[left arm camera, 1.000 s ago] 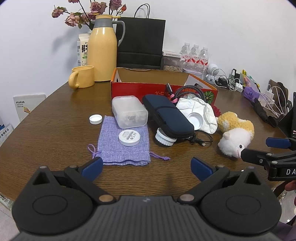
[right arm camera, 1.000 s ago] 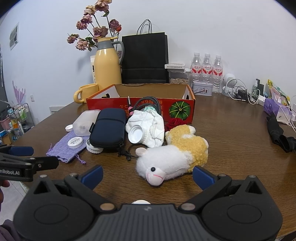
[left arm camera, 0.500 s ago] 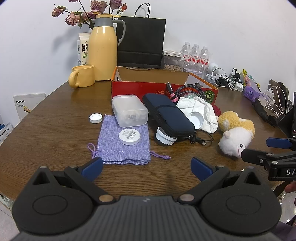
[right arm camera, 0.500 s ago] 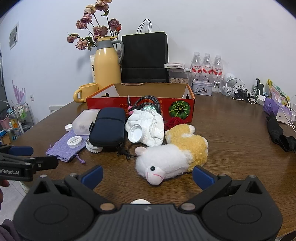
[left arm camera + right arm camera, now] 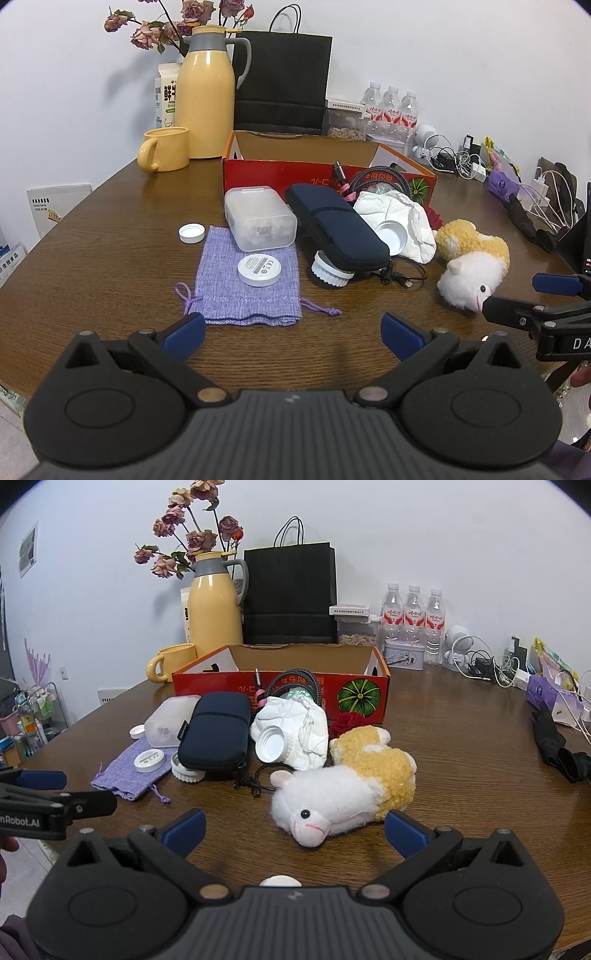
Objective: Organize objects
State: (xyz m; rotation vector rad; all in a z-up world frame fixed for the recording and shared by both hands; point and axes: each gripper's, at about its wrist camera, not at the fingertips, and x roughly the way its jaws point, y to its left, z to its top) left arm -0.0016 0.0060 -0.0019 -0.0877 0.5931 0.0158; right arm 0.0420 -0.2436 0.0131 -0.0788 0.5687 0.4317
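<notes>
Jaws on both the left gripper (image 5: 291,334) and the right gripper (image 5: 295,829) stand wide apart, holding nothing. Nothing looks packed yet: the red box (image 5: 288,692) at twelve o'clock appears bare inside. The plush sheep (image 5: 341,784) lies nearest the right gripper, at twelve o'clock, so the approach seems in hand; next comes closing on its soft body.
</notes>
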